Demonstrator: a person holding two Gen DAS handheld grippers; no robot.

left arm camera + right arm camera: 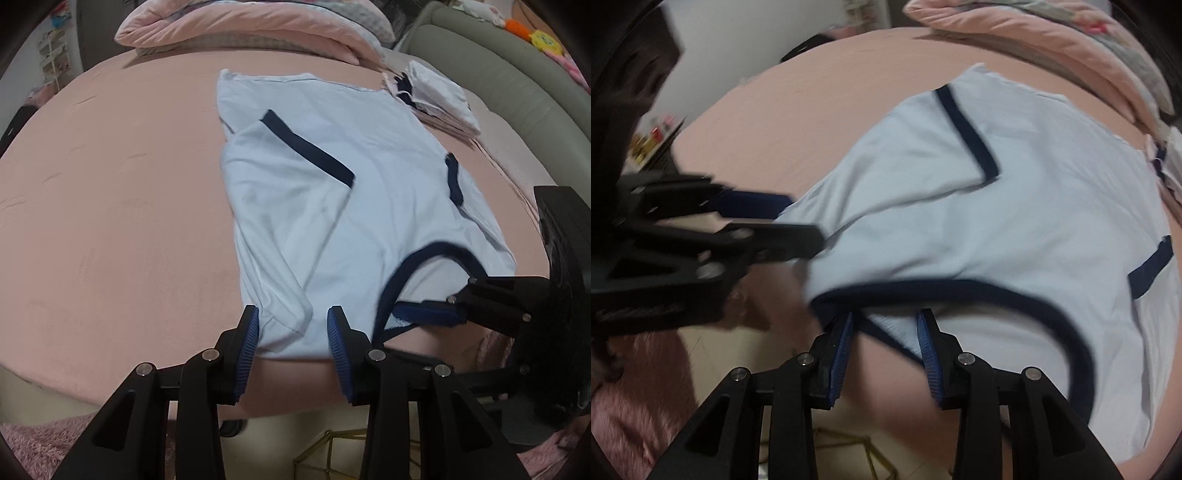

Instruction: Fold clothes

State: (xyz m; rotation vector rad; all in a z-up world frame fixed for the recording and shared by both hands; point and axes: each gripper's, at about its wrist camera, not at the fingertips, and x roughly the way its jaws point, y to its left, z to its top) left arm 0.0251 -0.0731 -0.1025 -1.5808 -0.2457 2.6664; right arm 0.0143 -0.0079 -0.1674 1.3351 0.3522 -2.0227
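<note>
A light blue T-shirt [351, 184] with navy trim lies flat on the pink bed sheet [110, 203], its left sleeve [306, 147] folded in over the body. My left gripper [293, 325] stands open at the near shoulder corner, with folded cloth between its pads but not pinched. In the right wrist view the left gripper [801, 221] comes in from the left onto the shirt [997, 221]. My right gripper [884, 325] is open at the navy collar [960, 288], which arches over its fingertips. The left wrist view shows the right gripper [432, 301] at the collar [439, 247].
A stack of folded clothes [439, 96] lies at the far right of the bed. A pink quilt [240, 26] is heaped along the far side. A grey padded headboard [517, 74] runs on the right. Below the bed edge are a pink fluffy rug [37, 443] and a gold wire frame [332, 450].
</note>
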